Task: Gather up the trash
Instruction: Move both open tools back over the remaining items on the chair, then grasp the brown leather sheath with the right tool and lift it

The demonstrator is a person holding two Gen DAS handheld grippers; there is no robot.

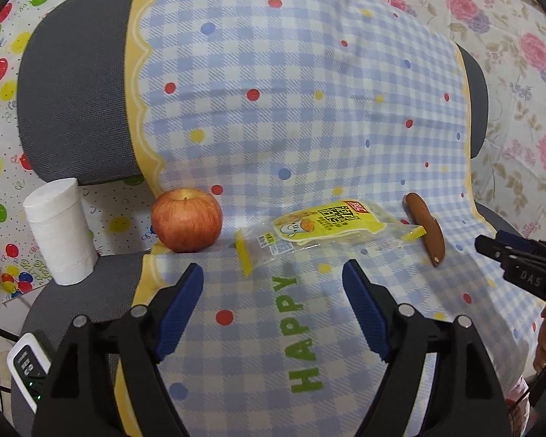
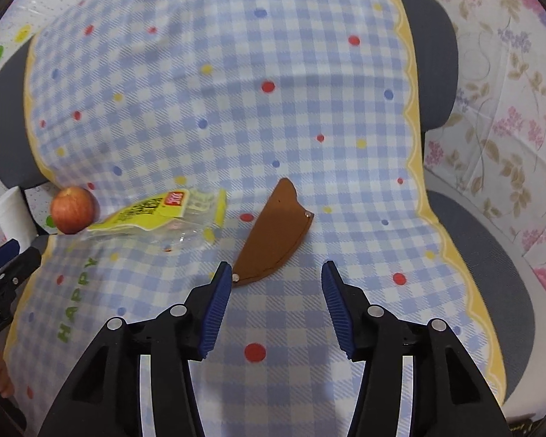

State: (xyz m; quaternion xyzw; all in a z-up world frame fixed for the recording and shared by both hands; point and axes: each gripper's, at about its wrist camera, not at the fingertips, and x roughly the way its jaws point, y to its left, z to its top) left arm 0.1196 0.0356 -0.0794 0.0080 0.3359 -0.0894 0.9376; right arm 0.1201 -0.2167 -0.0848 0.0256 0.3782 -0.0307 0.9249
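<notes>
Blue ribbed fingers of the left gripper (image 1: 273, 273) stand spread and empty just short of the yellow snack wrapper (image 1: 320, 229), which lies at about 12 o'clock from them on the checked cloth (image 1: 273, 109) draped over a grey chair (image 1: 72, 91). By its crinkled clear film and flat look, the wrapper is probably near weightless, limp and slick — likely to slide or fold rather than lift cleanly. I would pinch across a crimped yellow end, where the film is doubled, not the glossy middle.

At the wrapper's 9 o'clock an apple (image 1: 186, 219) sits close by, perhaps touching its clear end; beyond it stands a white paper roll (image 1: 60, 231). At 3 o'clock a brown leather sheath (image 2: 273, 233) lies just beside it. The right gripper (image 2: 276, 273) hangs over the sheath's near end, jaws also wide and holding nothing.

Open cloth fills the near side — good room for a low approach. The seat's edges fall away left and right.
</notes>
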